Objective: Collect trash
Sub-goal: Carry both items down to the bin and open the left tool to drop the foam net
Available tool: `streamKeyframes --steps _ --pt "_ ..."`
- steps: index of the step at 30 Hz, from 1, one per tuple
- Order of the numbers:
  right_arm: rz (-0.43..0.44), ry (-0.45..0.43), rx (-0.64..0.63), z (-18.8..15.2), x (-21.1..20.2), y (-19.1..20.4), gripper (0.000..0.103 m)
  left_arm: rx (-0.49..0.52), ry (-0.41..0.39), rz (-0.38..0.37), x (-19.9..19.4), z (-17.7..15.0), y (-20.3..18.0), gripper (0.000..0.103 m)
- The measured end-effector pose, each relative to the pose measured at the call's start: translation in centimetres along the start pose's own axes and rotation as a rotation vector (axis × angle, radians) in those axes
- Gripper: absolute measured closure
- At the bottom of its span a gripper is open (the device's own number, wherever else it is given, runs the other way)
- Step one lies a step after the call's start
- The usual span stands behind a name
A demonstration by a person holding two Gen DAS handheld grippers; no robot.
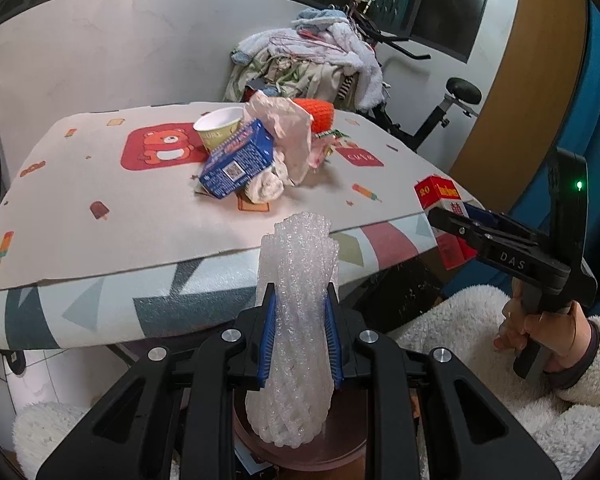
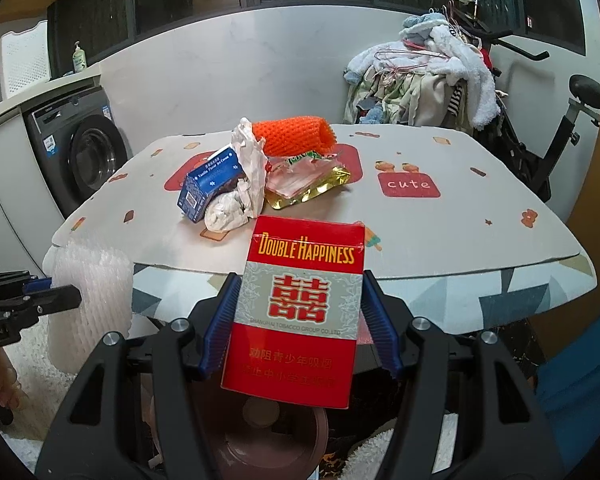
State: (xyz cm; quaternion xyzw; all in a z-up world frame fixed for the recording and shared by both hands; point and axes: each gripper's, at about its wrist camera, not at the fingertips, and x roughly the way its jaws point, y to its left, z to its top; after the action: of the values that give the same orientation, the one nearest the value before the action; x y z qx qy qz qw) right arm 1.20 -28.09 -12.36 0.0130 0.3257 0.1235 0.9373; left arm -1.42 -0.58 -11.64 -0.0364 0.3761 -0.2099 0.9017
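Observation:
My left gripper [image 1: 300,300] is shut on a white foam fruit net [image 1: 296,320] and holds it in front of the table, above a brown round bin [image 1: 340,448]. The net also shows in the right wrist view [image 2: 88,304]. My right gripper [image 2: 300,284] is shut on a red Double Happiness cigarette pack [image 2: 300,312], also over the bin [image 2: 268,444]. The pack shows in the left wrist view [image 1: 440,204]. A trash pile lies on the table: blue carton [image 1: 238,160], paper cup [image 1: 218,126], crumpled plastic bag [image 1: 288,136], orange foam net [image 2: 292,132], gold wrapper [image 2: 312,190].
The table [image 2: 440,232] has a patterned cloth with a front edge close to both grippers. A washing machine [image 2: 84,152] stands at the left. A heap of clothes [image 2: 428,80] on an exercise bike [image 2: 548,148] stands behind the table at the right.

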Motion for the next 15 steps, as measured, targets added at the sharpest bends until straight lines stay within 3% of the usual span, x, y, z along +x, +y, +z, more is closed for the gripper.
streamKeyframes --steps 11,15 --pt "0.011 0.022 0.022 -1.5 0.6 -0.4 0.042 0.044 0.07 -0.022 2.2 -1.1 -1.4 0.079" --pt "0.013 0.026 0.022 -1.8 0.7 -0.3 0.042 0.06 0.063 -0.034 2.1 -1.2 -1.8 0.052"
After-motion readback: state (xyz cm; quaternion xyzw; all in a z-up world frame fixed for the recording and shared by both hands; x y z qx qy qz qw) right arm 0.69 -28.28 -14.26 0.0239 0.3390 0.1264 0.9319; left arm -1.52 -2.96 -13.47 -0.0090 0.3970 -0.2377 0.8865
